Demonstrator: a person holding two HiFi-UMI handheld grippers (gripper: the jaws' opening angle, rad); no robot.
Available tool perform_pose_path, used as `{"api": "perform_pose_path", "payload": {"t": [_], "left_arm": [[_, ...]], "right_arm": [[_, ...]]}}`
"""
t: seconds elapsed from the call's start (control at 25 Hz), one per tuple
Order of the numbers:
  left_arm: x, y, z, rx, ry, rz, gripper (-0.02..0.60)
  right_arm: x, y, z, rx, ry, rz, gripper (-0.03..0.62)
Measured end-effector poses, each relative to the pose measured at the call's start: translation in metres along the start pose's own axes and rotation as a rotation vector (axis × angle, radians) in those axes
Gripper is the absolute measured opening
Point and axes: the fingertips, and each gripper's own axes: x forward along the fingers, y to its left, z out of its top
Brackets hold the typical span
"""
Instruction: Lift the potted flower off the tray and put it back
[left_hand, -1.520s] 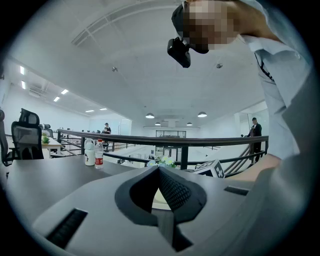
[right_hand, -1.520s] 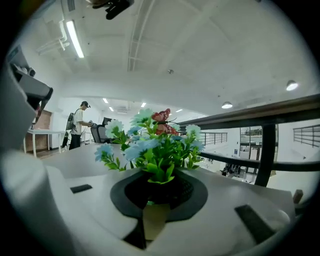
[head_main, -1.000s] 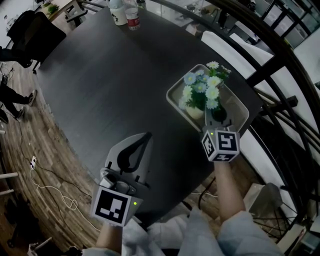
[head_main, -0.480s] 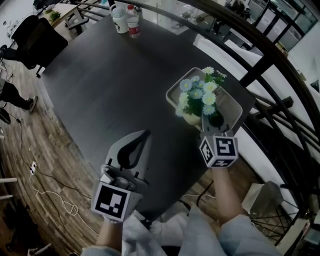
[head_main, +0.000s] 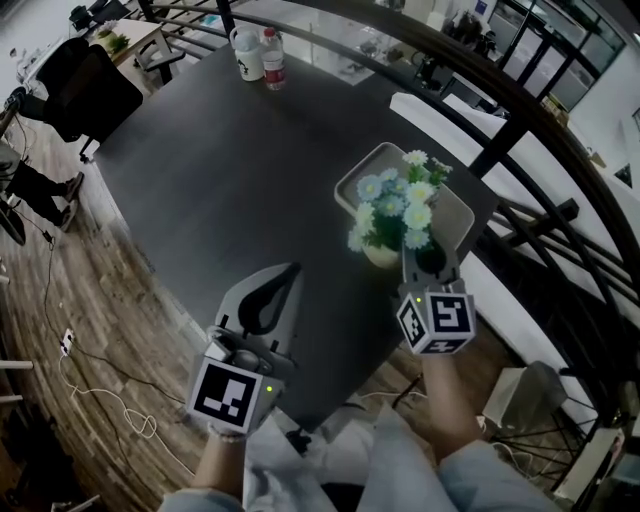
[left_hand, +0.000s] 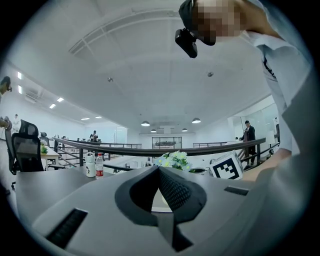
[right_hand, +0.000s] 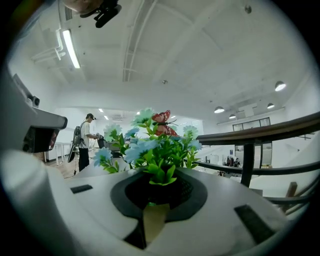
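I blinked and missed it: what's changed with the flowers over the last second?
The right claw, clamped on the potted flower throughout, has lifted it off the tray and drawn it a little toward the person. The tray, the bottles and the shut, empty left claw look unchanged.

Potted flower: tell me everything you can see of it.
The potted flower is a bunch of pale blue, white and cream daisies with green leaves and a red butterfly, upright in a cream pot. The right gripper is shut on the pot, holding it seemingly just above the tray's near edge.
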Motion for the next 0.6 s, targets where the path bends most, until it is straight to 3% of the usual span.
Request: {"api": "perform_pose_path", "payload": {"t": [0.6], "left_arm": [[-0.049,-0.003,0.022,0.008,-0.049,-0.010,-0.002]], "right_arm": [[-0.063,0.046,0.052,-0.033,-0.070,0.027,0.042]]}}
